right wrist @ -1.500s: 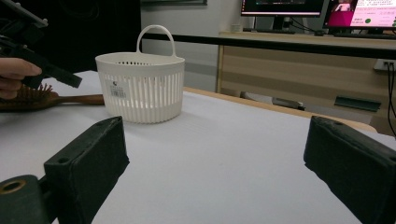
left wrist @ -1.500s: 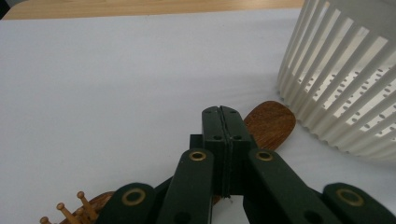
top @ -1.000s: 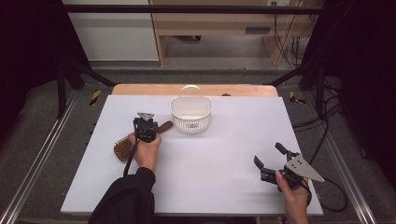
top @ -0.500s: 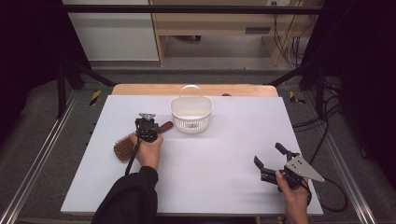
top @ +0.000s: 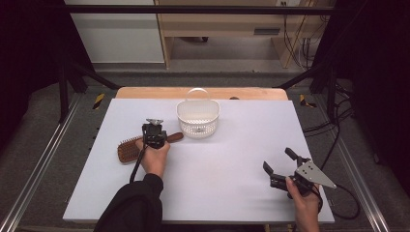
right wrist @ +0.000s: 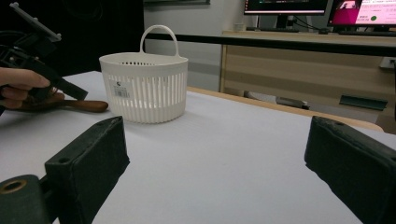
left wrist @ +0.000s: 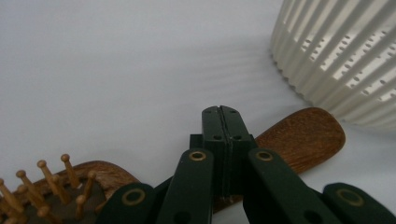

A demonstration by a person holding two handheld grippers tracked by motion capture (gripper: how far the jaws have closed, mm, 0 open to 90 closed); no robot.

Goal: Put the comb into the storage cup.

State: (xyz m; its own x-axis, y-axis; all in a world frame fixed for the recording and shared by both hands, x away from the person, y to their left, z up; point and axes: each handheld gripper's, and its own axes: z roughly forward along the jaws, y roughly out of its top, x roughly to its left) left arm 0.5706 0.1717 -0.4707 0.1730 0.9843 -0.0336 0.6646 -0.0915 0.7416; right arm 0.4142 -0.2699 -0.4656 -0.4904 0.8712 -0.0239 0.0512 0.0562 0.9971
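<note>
I'm clenching the left gripper (top: 153, 136) on the hairbrush (top: 130, 149) handle, its long axis running left-near to right-far toward the white basket (top: 198, 117) just to its right. My right gripper (top: 282, 167) is idling released, well apart.

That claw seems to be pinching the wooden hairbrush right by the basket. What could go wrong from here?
The left claw is shut on the hairbrush at its narrow handle, with the heavier bristle head off to one side, so the brush may droop or swivel when lifted. The handle tip lies close to the white basket, which looks light; a swing of the brush could nudge or tip it. The right claw is open and far off, so it could not readily steady the basket.
</note>
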